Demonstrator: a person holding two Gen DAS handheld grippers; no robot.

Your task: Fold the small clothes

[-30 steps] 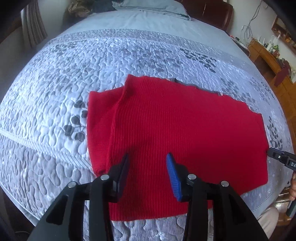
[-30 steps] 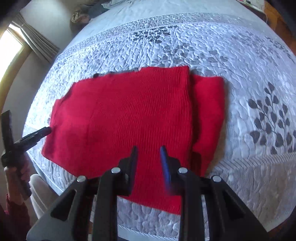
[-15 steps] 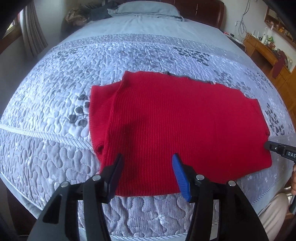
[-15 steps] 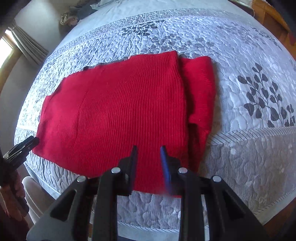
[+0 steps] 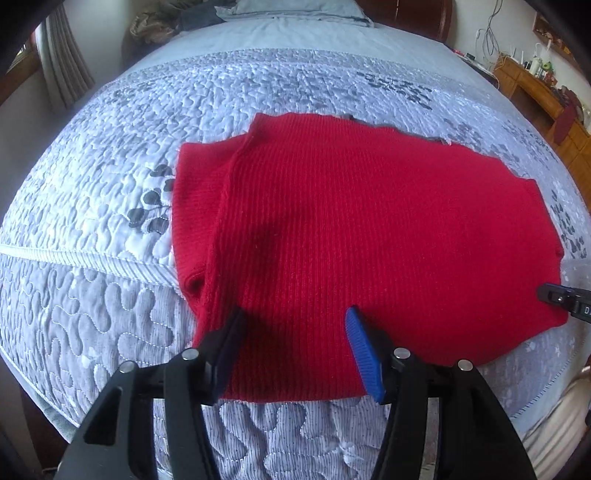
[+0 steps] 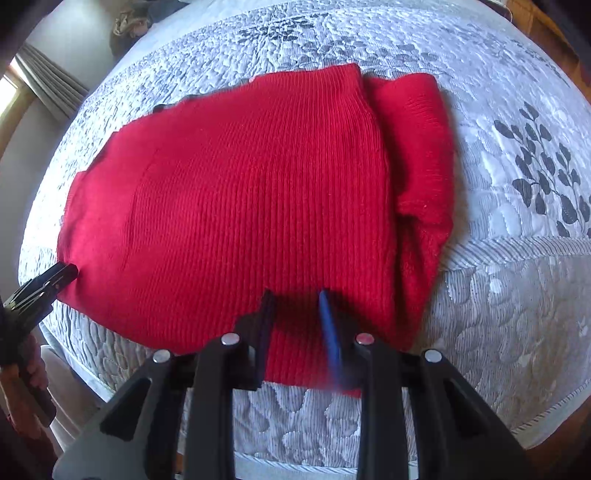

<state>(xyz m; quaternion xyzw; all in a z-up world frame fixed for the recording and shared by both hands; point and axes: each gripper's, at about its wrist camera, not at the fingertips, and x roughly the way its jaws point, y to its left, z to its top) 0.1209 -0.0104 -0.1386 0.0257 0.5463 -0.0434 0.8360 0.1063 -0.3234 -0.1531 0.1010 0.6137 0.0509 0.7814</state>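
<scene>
Grippers low over near hem of red sweater (image 5: pixel 369 221), lower centre of each frame. Left gripper (image 5: pixel 293 349) jaws apart, moderately wide, just been opening, nothing between pads. Right gripper (image 6: pixel 297 325) jaws narrow but apart, nothing clamped. Judged step: seize near hem at both sides. Advice: bite both knit layers, keep grips level, lift together, avoid snagging quilt (image 5: pixel 110 332). Sweater lies flat mid-frame on bed; ribbed knit, sleeves folded in at sides, far edge uneven, dark trim showing. Beyond: pillow (image 5: pixel 291 9) top centre.
</scene>
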